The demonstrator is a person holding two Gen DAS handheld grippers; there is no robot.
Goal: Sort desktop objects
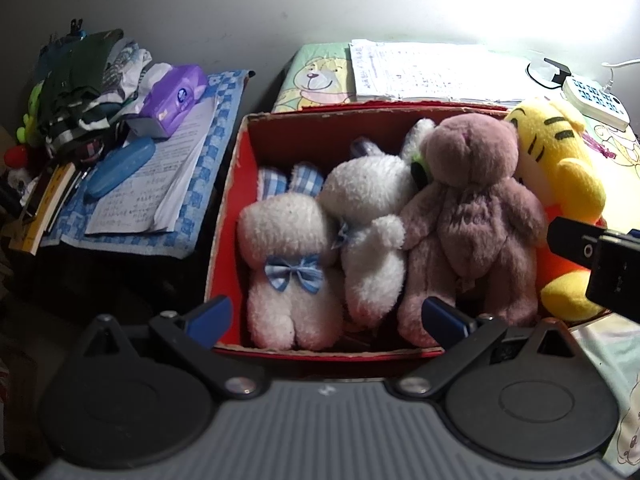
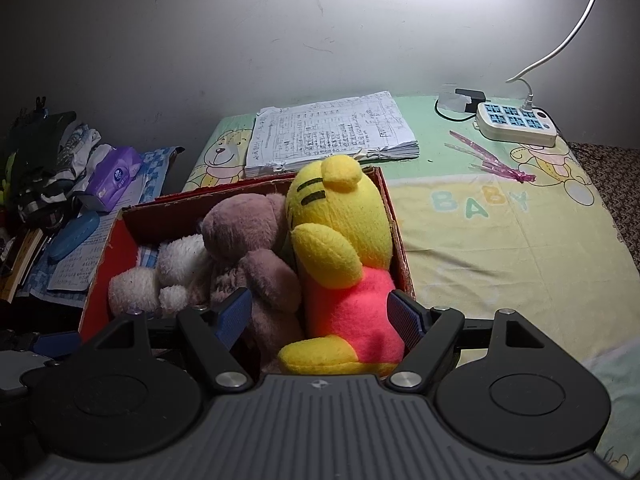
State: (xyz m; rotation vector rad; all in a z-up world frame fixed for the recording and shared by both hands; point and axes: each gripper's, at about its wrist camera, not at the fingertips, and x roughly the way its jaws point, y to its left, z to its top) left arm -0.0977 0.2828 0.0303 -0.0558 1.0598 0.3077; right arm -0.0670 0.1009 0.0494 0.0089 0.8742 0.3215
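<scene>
"BABY" reads on the desk cloth [image 2: 480,208] — both tools, left tool [image 1: 326,316] and right tool [image 2: 322,316], gape empty by the toy box [image 2: 394,216].

We see a hard light burning out the wall [image 2: 320,40] ahead and to the right, leaving the left side dim, corners blackened and edges bent by fisheye.

It was a home bedroom: a bear-print baby blanket [image 2: 500,240], plush toys [image 1: 472,216], piled clothes [image 1: 80,80] at ten o'clock.
</scene>
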